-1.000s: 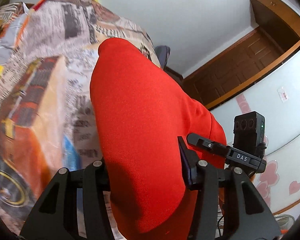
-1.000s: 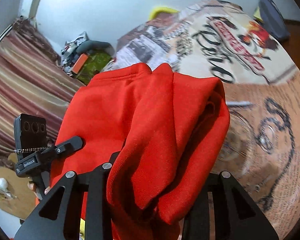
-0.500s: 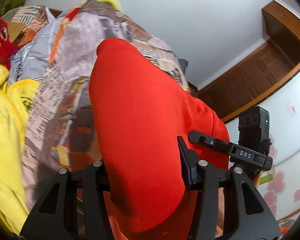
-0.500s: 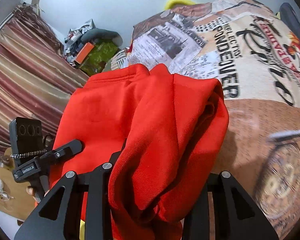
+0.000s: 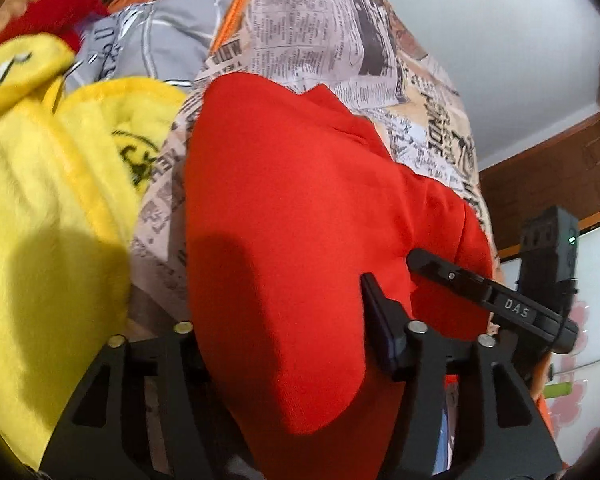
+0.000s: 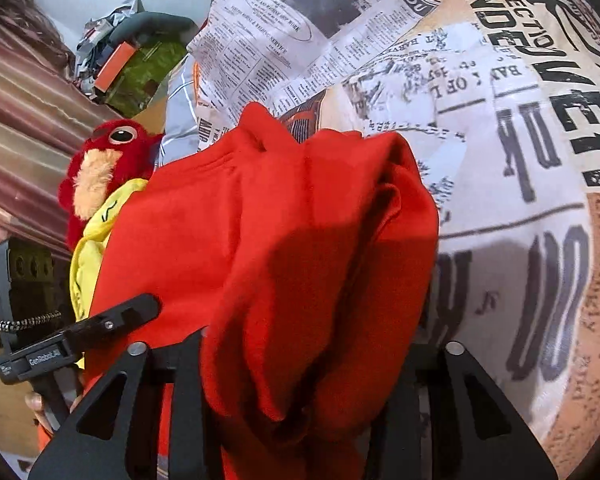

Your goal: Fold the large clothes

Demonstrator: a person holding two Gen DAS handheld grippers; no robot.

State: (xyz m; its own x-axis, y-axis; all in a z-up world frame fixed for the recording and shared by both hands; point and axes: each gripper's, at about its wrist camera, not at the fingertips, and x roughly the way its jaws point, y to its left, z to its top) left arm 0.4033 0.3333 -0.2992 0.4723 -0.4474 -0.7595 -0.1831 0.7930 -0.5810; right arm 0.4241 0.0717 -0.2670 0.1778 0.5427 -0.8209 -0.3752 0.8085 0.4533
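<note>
A large red garment (image 5: pixel 292 208) hangs between both grippers over a bed with a newspaper-print cover (image 5: pixel 324 36). My left gripper (image 5: pixel 288 344) is shut on one part of the red cloth, which bulges up between its fingers. My right gripper (image 6: pixel 296 364) is shut on a bunched fold of the same red garment (image 6: pixel 300 240). The right gripper's body shows at the right of the left wrist view (image 5: pixel 500 300), and the left gripper's body at the left of the right wrist view (image 6: pixel 60 344). The fingertips are hidden by cloth.
A yellow plush blanket or toy (image 5: pixel 48 208) lies at the left on the bed, with a red plush toy (image 6: pixel 100 168) beside it. A grey pillow (image 5: pixel 156 40) lies behind. Clutter (image 6: pixel 128 56) and a striped curtain (image 6: pixel 16 92) stand beyond the bed. Wooden cabinets (image 5: pixel 548 168) are at the right.
Both grippers have tilted down toward the bed with the red garment still held. The yellow plush and red toy have come into view; the ceiling and walls have mostly left it.
</note>
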